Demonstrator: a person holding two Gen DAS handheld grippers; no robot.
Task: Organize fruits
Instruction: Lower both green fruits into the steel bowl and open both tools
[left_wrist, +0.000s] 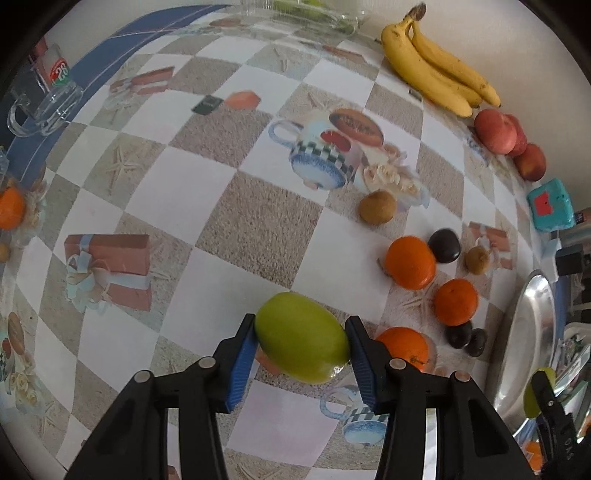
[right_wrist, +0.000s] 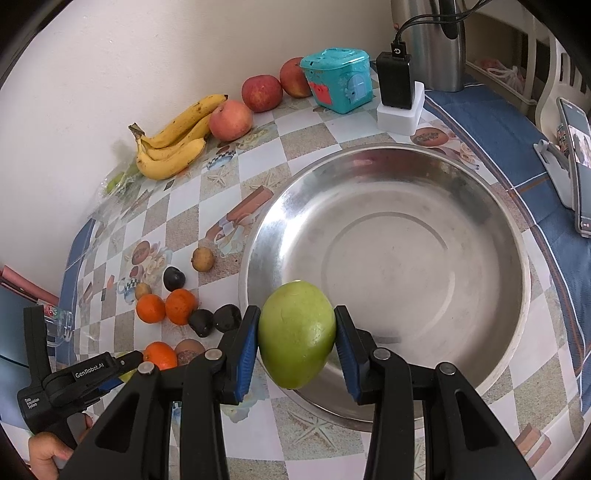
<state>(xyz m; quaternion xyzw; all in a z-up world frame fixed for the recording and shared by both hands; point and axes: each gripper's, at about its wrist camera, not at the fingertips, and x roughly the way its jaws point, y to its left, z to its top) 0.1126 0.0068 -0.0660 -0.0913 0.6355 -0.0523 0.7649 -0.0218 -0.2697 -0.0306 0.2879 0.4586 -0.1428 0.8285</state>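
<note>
Green fruit sits in both grippers. The left gripper (left_wrist: 301, 347) pinches a green mango (left_wrist: 302, 338) crosswise between its blue pads (left_wrist: 243, 363), held above the checkered tablecloth (left_wrist: 207, 206); both pads press on its skin. The right gripper (right_wrist: 297, 339) clamps a second green mango (right_wrist: 297, 336) the same way, over the near rim of the steel bowl (right_wrist: 491, 236), which has nothing else in it. Beside the left gripper lie oranges (left_wrist: 409, 262), dark plums (left_wrist: 444, 245) and small brown fruits (left_wrist: 377, 207), loose on the cloth. Farther off, against the wall, are bananas (left_wrist: 436, 70) and red apples (left_wrist: 495, 131), with a teal box (right_wrist: 336, 79) next to them.
</note>
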